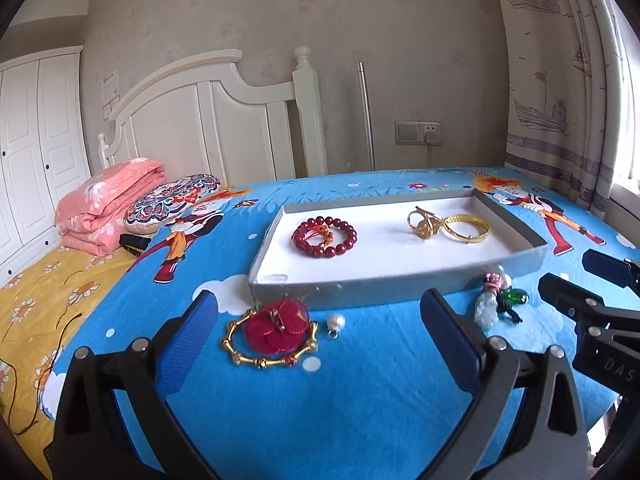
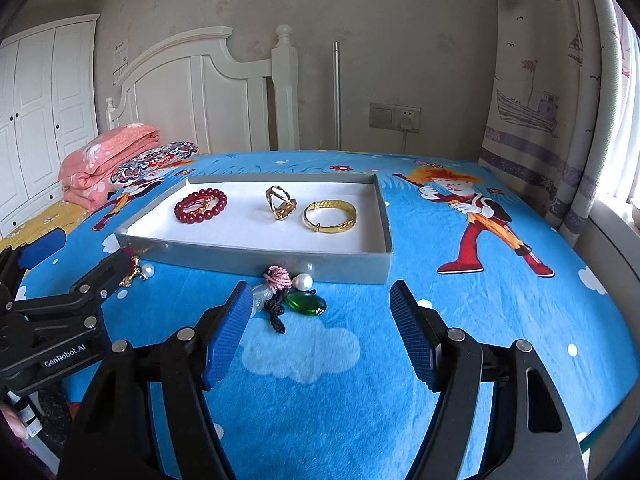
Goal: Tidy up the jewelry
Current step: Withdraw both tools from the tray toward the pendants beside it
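Note:
A shallow grey tray (image 1: 400, 286) (image 2: 256, 258) with a white floor lies on the blue bedsheet. It holds a red bead bracelet (image 1: 324, 236) (image 2: 200, 204), a gold ring (image 1: 423, 224) (image 2: 280, 202) and a gold bangle (image 1: 466, 229) (image 2: 330, 216). In front of the tray lie a gold link bracelet (image 1: 264, 350) with a red flower brooch (image 1: 277, 326) on it, a pearl (image 1: 335, 322) (image 2: 147, 270), and a pile of pendants with a green stone (image 2: 306, 304) (image 1: 514, 296). My left gripper (image 1: 320, 332) is open above the brooch. My right gripper (image 2: 320, 328) is open just before the pendants.
A folded pink quilt (image 1: 108, 204) and a patterned pillow (image 1: 172, 202) lie at the left by the white headboard (image 1: 200, 120). A curtain (image 1: 560, 80) hangs at the right. The right gripper shows at the right edge of the left wrist view (image 1: 592, 296).

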`<move>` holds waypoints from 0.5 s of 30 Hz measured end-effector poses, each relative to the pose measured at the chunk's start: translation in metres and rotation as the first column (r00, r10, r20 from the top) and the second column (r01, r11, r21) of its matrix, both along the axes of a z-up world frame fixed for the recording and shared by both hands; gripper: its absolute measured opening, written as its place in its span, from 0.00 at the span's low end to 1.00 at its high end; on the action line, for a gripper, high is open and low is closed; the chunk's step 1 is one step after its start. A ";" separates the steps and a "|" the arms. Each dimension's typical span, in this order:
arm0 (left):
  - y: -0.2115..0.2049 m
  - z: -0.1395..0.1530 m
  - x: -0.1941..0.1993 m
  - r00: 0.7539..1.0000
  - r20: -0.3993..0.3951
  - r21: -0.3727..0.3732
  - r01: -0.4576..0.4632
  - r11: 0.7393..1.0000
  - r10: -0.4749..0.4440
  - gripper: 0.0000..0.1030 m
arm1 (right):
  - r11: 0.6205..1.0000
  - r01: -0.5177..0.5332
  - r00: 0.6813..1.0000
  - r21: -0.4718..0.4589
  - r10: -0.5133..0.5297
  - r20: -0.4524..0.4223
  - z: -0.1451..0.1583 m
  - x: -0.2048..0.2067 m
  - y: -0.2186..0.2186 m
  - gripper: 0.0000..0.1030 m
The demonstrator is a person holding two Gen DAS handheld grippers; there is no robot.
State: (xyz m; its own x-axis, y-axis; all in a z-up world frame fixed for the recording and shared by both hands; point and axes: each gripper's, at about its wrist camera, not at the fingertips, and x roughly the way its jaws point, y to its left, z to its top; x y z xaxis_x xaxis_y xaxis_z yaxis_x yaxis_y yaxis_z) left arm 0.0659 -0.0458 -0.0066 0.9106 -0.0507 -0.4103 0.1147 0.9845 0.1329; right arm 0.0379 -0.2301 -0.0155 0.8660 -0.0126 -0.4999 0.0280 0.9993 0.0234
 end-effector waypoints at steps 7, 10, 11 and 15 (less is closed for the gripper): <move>0.002 -0.025 -0.009 0.998 -0.052 -0.004 0.024 1.000 -0.024 0.95 | 1.000 0.002 1.000 -0.001 -0.002 -0.009 -0.010 -0.002 0.006 0.65; 0.000 -0.027 -0.011 0.999 -0.043 0.014 0.035 0.999 -0.034 0.95 | 1.000 -0.004 1.000 0.005 0.004 -0.027 -0.011 0.001 0.009 0.65; 0.000 -0.028 -0.011 0.998 -0.044 0.019 0.034 0.999 -0.033 0.95 | 1.000 -0.004 1.000 -0.001 0.004 -0.027 -0.009 0.002 0.011 0.65; 0.002 -0.033 -0.010 0.998 -0.052 0.020 0.026 0.999 -0.024 0.95 | 1.000 -0.004 0.999 -0.008 0.004 -0.039 -0.005 0.010 0.018 0.63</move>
State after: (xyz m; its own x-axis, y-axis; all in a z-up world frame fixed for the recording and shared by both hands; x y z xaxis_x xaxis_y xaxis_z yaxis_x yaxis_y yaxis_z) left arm 0.0555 -0.0438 -0.0393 0.8866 -0.0640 -0.4581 0.1465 0.9783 0.1468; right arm 0.0481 -0.2119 -0.0207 0.8458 -0.0133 -0.5333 0.0250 0.9996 0.0146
